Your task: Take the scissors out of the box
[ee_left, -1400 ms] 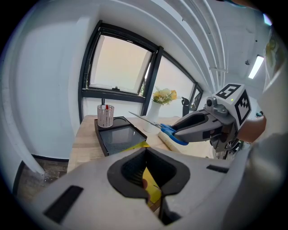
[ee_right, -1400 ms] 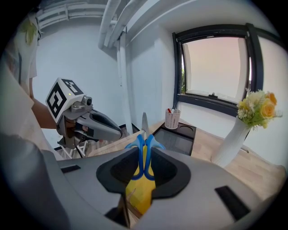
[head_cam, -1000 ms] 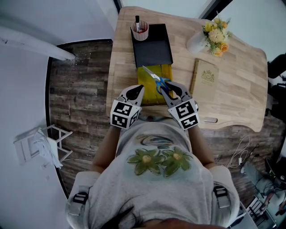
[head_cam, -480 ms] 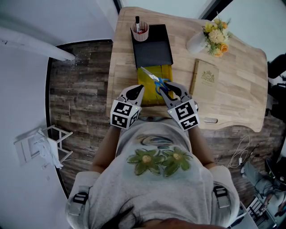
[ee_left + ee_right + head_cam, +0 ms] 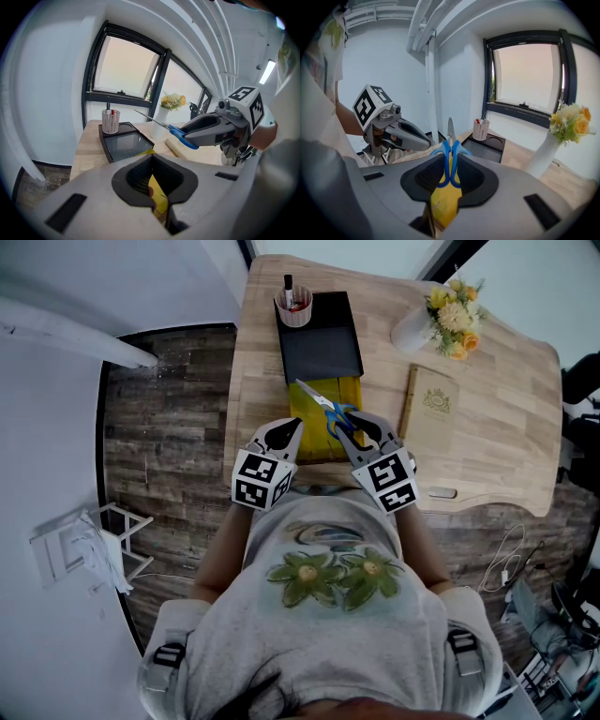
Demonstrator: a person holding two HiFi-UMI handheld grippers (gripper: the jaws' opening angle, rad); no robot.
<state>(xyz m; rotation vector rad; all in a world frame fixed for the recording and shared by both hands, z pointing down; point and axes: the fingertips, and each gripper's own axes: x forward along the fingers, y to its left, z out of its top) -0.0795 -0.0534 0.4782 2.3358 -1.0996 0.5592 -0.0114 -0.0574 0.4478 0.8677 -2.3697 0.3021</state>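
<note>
Right tool (image 5: pixel 449 176): clamped on the blue handles of the scissors (image 5: pixel 330 409)!
Scissors: up in the air, over the yellow box (image 5: pixel 307 420).
Left tool (image 5: pixel 152 187): narrow, pinching the yellow box's edge.
Yellow box: on the bench (image 5: pixel 497 427).

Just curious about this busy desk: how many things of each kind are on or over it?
Tongs: 2 (left tongs, right tongs)
Scissors: 1
Yellow box: 1
Black tray: 1
Pen cup: 1
Vase of flowers: 1
Book: 1
Small unclear item: 1
Total: 9

Flower vase (image 5: pixel 410 331), book (image 5: pixel 429 409) (tan), pen cup (image 5: pixel 293 307)
</note>
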